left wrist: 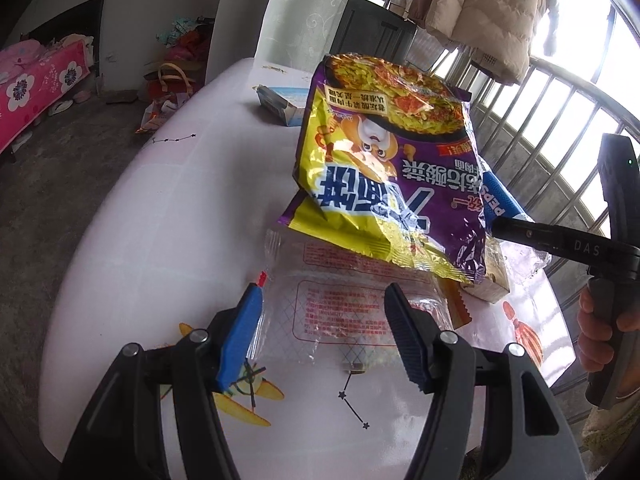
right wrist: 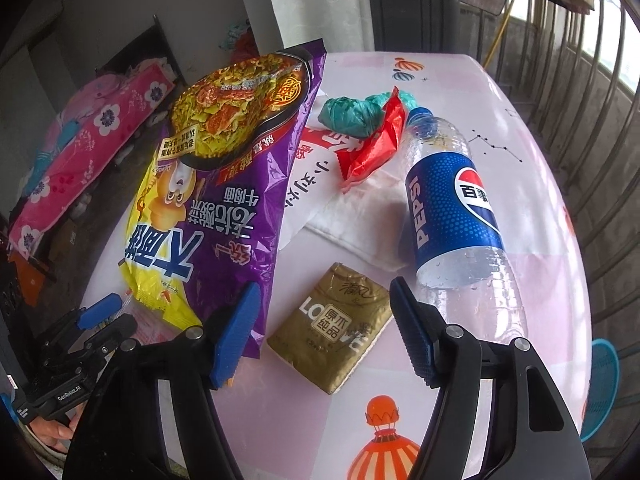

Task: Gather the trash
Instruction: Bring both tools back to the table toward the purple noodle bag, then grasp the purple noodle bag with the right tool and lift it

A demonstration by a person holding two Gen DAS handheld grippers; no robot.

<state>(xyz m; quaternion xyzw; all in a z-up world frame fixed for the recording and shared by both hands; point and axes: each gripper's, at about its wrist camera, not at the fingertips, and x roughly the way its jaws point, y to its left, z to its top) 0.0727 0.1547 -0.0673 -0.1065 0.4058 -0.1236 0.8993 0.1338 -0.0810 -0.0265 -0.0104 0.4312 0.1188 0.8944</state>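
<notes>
Pink patterned tablecloth (right wrist: 500, 92) covers a table by a barred window, and the trash lies in a loose heap on it. By the left wrist view, the left gripper (left wrist: 324, 328) is spread, jaws either side of a clear wrapper (left wrist: 340, 300) at 6 o'clock, not pinching it; the purple noodle bag (left wrist: 384, 168) overlaps that wrapper's far edge at 12. By the right wrist view, the right gripper (right wrist: 324, 324) is also spread with a gold packet (right wrist: 332, 328) lying between the jaws, untouched (the bag's edge is just beside the left pad). A Pepsi bottle (right wrist: 452, 204) lies at 1 o'clock, a red sachet (right wrist: 376, 148) and green wad (right wrist: 352, 114) at 12. For a clean pick, I would lower until the pads straddle the packet alone, keeping the bag's edge out.
</notes>
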